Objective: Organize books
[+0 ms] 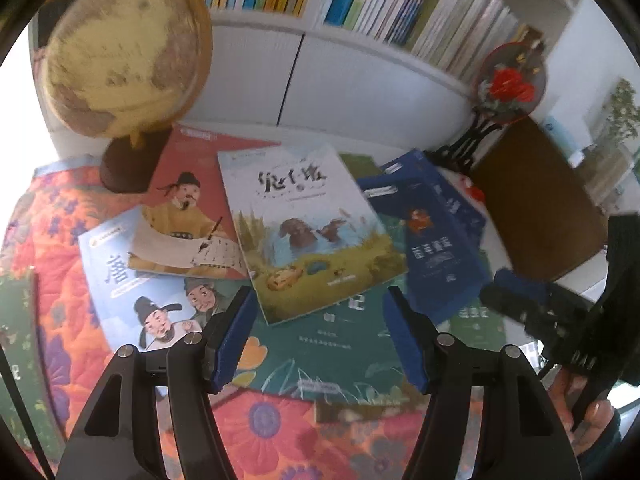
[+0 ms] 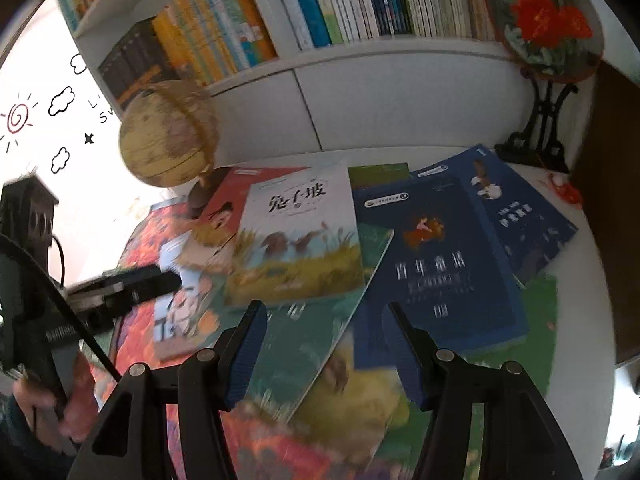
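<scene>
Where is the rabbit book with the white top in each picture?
Left wrist view: the rabbit book lies in the middle, tilted, on top of the red book and a green one.
Right wrist view: the rabbit book sits left of the middle, just left of the dark blue book.
Shared landmark: the globe stands up and to the left of it in both.
</scene>
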{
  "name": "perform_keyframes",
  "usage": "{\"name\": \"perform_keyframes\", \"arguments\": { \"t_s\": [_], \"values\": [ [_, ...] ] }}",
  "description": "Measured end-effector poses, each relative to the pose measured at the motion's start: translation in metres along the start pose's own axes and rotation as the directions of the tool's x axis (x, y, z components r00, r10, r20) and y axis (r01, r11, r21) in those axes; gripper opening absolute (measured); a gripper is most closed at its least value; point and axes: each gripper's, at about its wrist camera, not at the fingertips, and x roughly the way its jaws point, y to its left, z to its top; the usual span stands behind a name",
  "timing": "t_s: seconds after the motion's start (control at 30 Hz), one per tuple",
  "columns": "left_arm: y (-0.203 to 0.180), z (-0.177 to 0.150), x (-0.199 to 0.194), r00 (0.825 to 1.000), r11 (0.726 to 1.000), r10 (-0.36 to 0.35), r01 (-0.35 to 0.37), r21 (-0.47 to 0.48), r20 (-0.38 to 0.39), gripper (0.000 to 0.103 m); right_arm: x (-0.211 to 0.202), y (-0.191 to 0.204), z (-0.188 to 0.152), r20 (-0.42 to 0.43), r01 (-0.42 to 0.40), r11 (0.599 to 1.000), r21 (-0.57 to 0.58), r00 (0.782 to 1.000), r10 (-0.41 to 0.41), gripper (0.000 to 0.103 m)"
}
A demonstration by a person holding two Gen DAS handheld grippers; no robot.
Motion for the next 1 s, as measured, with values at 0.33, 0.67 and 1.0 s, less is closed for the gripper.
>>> {"name": "perform_keyframes", "arguments": {
  "t_s": [0.33, 0.67, 1.0],
  "values": [
    [0.029, 0.003, 0.069, 0.996, 0.997, 0.025, -0.031, -0.072, -0.091, 0.063, 0.087, -0.032, 0.036, -0.067, -0.052, 0.994, 0.095, 0.996, 0.058, 0.052],
    [0.036, -0.001, 0.089, 0.994, 0.997, 0.016, -0.024, -0.073, -0.105, 0.063, 0.126, -0.026, 0.044, -0.086, 0.003, 0.998, 0.055, 0.996, 0.002, 0.046],
    [0.021, -0.011, 0.087, 0.989, 0.999, 0.000, 0.007, 0.050, -0.148, 0.069, 0.124, -0.014, 0.033, -0.119, -0.069, 0.997, 0.042, 0.990, 0.073, 0.047]
  ]
}}
